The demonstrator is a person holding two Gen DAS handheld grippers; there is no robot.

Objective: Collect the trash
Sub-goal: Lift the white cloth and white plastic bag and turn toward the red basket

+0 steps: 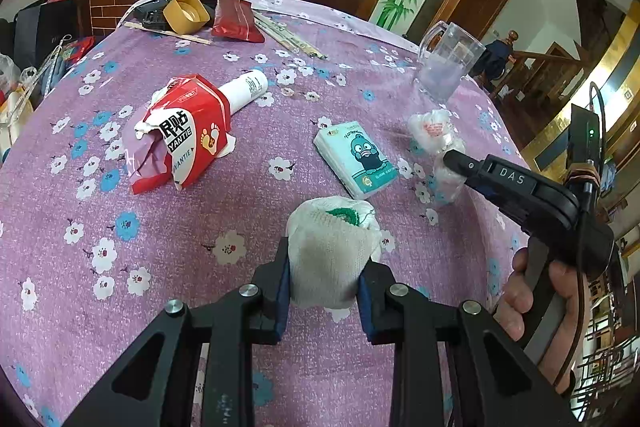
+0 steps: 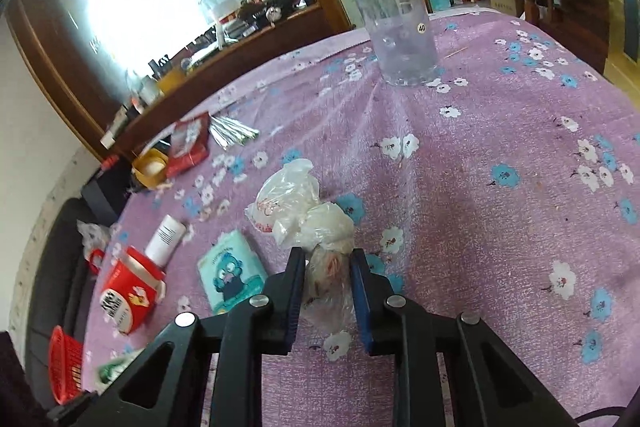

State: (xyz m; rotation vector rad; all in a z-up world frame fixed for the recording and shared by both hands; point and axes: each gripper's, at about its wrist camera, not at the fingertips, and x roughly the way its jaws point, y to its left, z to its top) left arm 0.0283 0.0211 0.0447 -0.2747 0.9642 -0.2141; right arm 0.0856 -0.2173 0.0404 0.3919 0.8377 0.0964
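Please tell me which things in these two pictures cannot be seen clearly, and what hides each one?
- White bundle, left wrist view: its lower part sits between the left claw pads.
- Crumpled plastic bag, right wrist view: its near end sits between the right claw pads.
- White tube, left wrist view: its near end is covered by the red torn package.
- Red basket, right wrist view: blurred near the frame edge.

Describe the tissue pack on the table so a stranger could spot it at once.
On the purple flowered tablecloth, look between the torn red-and-white package and the crumpled clear plastic bag. The tissue pack lies flat there: a small pale teal rectangle, the only item printed with a blue cartoon character.
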